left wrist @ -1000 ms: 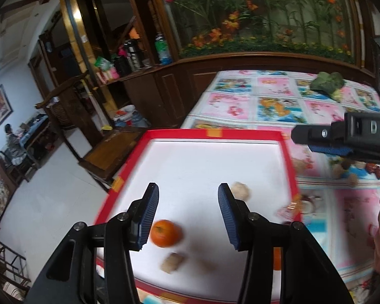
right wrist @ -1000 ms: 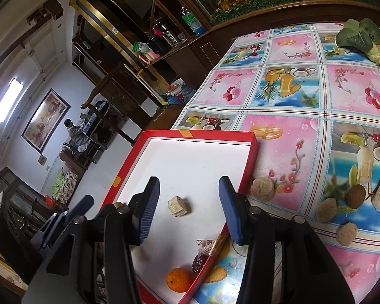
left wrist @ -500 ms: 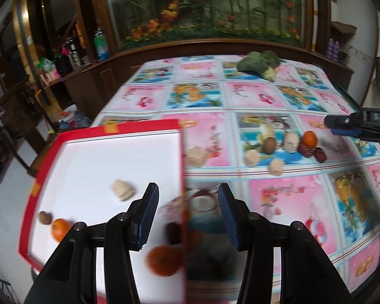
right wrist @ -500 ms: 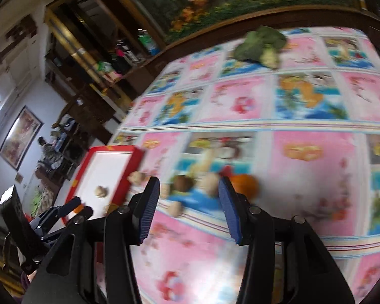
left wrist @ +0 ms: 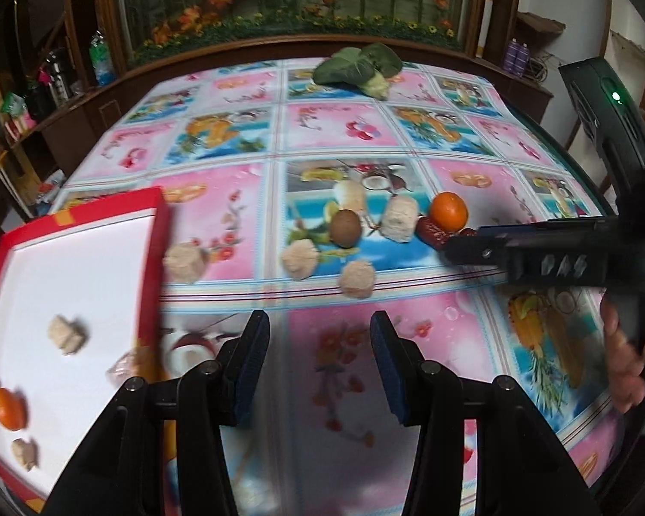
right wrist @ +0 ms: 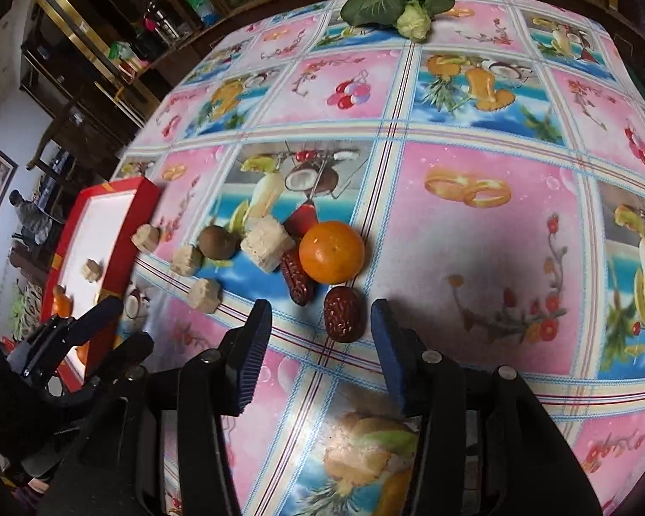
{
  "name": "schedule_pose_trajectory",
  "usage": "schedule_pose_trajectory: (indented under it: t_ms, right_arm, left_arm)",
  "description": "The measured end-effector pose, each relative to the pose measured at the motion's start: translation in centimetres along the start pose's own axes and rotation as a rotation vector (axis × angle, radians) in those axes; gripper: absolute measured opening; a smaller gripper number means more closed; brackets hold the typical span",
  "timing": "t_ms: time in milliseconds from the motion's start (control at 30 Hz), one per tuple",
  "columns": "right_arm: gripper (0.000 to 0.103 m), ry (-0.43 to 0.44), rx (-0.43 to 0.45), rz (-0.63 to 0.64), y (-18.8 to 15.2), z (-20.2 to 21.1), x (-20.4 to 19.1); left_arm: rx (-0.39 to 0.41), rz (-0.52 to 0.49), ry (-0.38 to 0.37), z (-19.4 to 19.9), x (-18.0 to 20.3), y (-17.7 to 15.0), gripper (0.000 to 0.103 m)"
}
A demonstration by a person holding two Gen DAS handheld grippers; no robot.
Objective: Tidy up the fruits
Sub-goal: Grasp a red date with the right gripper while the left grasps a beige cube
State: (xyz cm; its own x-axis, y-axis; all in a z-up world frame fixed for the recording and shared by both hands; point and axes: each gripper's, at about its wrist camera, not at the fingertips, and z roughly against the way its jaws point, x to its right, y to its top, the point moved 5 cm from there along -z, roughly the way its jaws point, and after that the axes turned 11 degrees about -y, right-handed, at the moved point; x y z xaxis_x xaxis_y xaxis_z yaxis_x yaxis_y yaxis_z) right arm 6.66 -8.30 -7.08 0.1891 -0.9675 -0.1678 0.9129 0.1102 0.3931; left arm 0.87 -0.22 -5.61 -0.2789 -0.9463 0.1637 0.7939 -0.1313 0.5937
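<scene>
The right gripper [right wrist: 320, 346] hovered low over the counter [right wrist: 473, 258] with its jaws wide, a dark red date [right wrist: 344, 314] lying between their tips and untouched; just beyond the date sat an orange [right wrist: 332, 251], a second date [right wrist: 296, 277] touching it, with a brown kiwi [right wrist: 217, 241] and pale cut chunks [right wrist: 267, 238] further toward the red tray [right wrist: 144, 202]; the left gripper [left wrist: 320, 365] hung beside the tray, jaws wide and holding nothing; inside the tray lay another orange [left wrist: 9, 407] and a pale chunk [left wrist: 66, 335].
</scene>
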Motion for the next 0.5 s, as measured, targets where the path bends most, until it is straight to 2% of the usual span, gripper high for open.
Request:
schedule_pose_trajectory:
  t_ms: [100, 233, 500]
  right_arm:
    - [0.038, -0.101, 0.035, 0.071, -0.2, 0.0, -0.7]
    - [0.02, -0.2, 0.064, 0.137, -0.4, -0.1, -0.8]
    - [0.02, -0.131, 0.065, 0.003, 0.4, 0.6, 0.9]
  left_arm:
    - [-0.02, 0.007, -0.013, -1.2, 0.3, 0.3, 0.048]
    - [-0.043, 0.015, -0.035, -2.6, 0.7, 0.9, 0.048]
    - [-0.039, 0.006, -0.038, -3.9, 1.8, 1.7, 0.047]
